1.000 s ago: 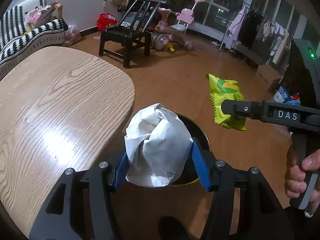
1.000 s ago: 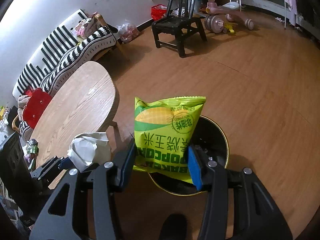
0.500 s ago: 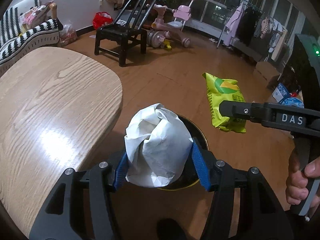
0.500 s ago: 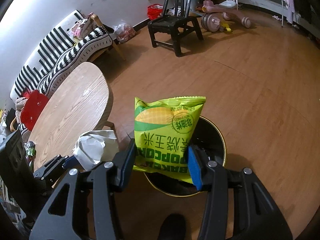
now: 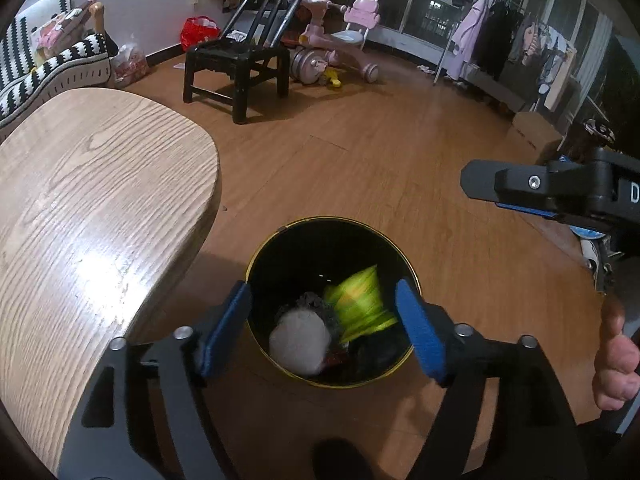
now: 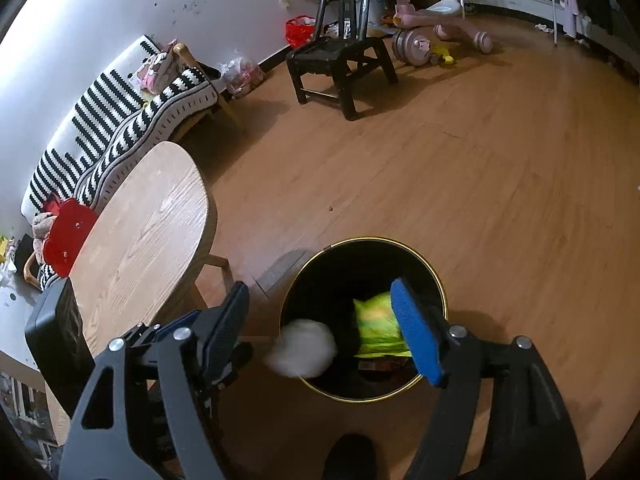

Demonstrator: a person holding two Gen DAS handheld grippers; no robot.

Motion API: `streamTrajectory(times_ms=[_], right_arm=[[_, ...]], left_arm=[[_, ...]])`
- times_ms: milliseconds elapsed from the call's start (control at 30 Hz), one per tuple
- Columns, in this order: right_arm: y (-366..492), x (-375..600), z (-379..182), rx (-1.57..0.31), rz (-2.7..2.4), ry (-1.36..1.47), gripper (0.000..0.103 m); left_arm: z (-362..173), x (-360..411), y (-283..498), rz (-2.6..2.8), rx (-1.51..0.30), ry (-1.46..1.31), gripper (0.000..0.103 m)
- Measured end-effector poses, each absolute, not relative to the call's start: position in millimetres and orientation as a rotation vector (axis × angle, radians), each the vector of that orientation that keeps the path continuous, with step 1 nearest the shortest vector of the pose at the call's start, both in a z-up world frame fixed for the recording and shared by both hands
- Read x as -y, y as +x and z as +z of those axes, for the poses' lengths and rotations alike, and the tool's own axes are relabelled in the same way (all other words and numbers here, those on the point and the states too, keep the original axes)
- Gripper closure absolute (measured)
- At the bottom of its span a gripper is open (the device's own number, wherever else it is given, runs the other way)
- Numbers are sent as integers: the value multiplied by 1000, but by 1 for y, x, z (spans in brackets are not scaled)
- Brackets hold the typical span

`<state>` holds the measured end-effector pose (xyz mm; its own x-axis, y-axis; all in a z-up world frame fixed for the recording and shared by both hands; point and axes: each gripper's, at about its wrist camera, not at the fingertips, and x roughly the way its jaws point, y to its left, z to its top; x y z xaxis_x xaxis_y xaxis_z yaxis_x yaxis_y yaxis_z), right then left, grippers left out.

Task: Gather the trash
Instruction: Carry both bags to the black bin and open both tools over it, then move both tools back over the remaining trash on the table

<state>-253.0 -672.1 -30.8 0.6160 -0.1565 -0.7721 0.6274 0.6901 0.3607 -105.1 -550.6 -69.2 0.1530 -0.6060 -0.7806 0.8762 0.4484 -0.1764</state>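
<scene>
A black trash bin with a gold rim (image 5: 256, 254) (image 6: 436, 280) stands on the floor beside the table. The crumpled white paper (image 5: 298, 338) (image 6: 304, 348) and the green popcorn bag (image 5: 360, 302) (image 6: 376, 326) are blurred, falling into the bin. My left gripper (image 5: 324, 328) is open and empty right above the bin. My right gripper (image 6: 320, 328) is open and empty above the bin too; it shows at the right of the left wrist view (image 5: 520, 188).
A light wooden table (image 5: 80, 208) (image 6: 148, 224) lies left of the bin. A black chair (image 5: 236, 60), a pink tricycle (image 5: 340, 44), a striped sofa (image 6: 120, 112) and a clothes rack (image 5: 500, 40) stand further off on the wooden floor.
Both grippers opened. The white paper left the left gripper and the green bag left the right gripper; both are dropping into the bin.
</scene>
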Motion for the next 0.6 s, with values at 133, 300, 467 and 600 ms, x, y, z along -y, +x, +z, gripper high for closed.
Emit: streamTrajectory(times_ms=[133,300,467,600], right_arm=[[-250,670,-27,-782,-476,668,32],[-238,653,-17,-782,-445,627,31],[-214,627,-3,-787,-407,558,28],[-187,595,9,-782,-344,519,27]], left_arm=[[-66,545,-106,-1085,-898,347,17],[-56,528,-101,-1069,-898,325,13],[-37,492,-89,-1020,-857,319,11],[-20,452,-71,-969,-835,283,10]])
